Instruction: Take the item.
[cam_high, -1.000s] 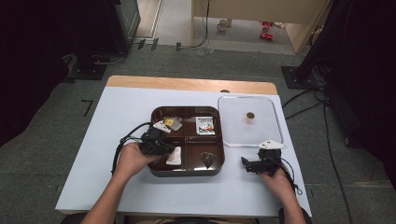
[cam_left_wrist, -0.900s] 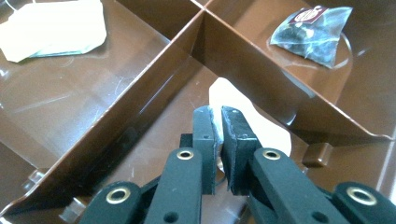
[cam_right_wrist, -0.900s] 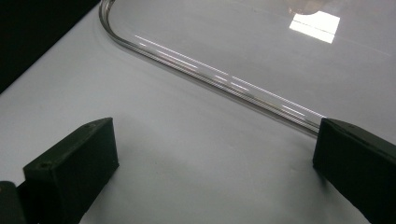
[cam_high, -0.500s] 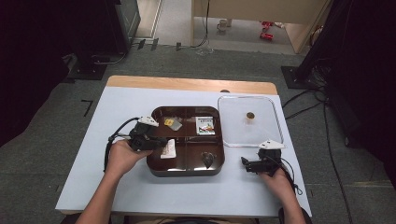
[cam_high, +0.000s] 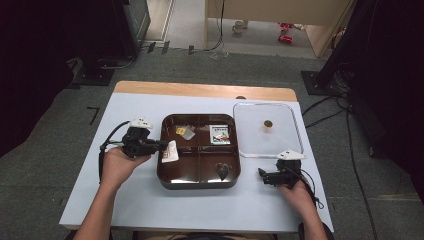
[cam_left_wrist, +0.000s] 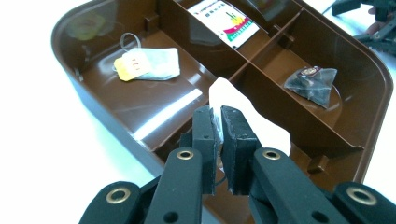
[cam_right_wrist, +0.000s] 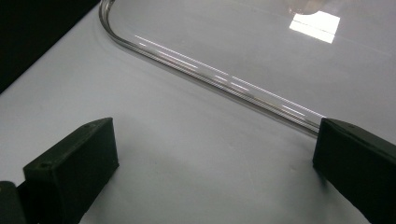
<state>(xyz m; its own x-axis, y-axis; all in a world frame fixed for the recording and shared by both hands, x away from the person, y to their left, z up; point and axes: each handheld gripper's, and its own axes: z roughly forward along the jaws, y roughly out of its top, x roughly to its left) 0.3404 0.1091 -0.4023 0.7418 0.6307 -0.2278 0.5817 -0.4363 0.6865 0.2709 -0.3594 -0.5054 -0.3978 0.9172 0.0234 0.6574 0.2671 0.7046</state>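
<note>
The white desk (cam_high: 125, 200) is flat and smooth. A shiny brown plastic tray (cam_high: 199, 181) with four sections sits on it, beside a clear lid (cam_high: 285, 145) with rounded corners. The left gripper (cam_left_wrist: 219, 135) pinches a soft white packet (cam_left_wrist: 261, 130) over the tray's left edge. The right gripper (cam_right_wrist: 215, 163) is spread wide above the desk.

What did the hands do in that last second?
The left gripper, shut on a white packet, drew it out of the brown tray's near-left compartment toward the tray's left edge. The right gripper stayed open beside the clear lid; the other packets stayed put.
</note>
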